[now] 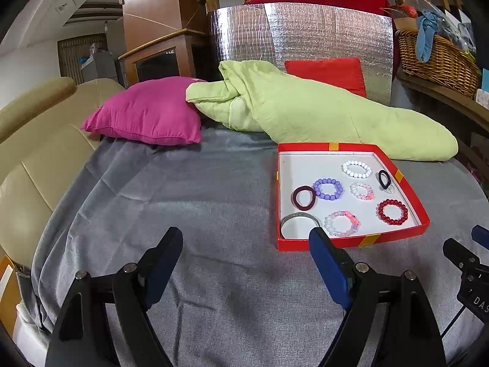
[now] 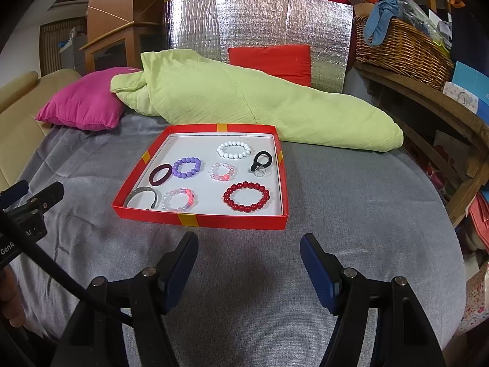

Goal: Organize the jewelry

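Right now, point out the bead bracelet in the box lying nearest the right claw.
The dark red bead bracelet, by the box's front wall; the others lie farther left or back.

You have one shallow red cardboard tray (image 2: 276, 221) holding five round beaded bracelets (image 2: 246, 197), two elastic hair ties (image 2: 161, 175), one silver metal bangle (image 2: 143, 197).

Red tray (image 2: 198, 220) on grey cloth; beaded bracelets (image 2: 246, 197) lying flat inside.
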The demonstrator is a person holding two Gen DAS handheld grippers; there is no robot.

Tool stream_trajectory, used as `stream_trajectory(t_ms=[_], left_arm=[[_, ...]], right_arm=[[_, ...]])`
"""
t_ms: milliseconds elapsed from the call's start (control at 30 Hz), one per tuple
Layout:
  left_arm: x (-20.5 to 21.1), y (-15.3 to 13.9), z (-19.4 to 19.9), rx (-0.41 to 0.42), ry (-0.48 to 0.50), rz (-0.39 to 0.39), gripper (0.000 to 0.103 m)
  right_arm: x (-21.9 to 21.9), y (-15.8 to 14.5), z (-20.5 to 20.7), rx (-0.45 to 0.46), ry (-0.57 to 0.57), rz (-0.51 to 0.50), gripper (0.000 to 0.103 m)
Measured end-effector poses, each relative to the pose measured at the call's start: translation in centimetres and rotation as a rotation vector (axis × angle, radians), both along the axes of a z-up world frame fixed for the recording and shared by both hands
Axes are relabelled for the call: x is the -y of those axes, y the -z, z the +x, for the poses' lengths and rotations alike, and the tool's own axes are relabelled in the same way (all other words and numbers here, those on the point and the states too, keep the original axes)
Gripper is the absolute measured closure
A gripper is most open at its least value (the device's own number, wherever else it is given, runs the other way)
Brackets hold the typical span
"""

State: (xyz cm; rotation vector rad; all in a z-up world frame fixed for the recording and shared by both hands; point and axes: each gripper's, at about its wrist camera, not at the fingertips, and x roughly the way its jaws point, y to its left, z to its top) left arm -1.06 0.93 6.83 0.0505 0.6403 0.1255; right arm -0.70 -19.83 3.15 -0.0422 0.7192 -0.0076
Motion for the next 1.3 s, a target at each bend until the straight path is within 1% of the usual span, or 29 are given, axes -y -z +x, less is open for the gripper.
stream_trajectory(t_ms=[1300], left_arm=[[0.18, 0.01, -0.06, -0.004, 0.004, 0.007, 0.018]], right_arm=[[-0.05, 0.00, -0.02, 0.001, -0.010, 0.003, 0.030]])
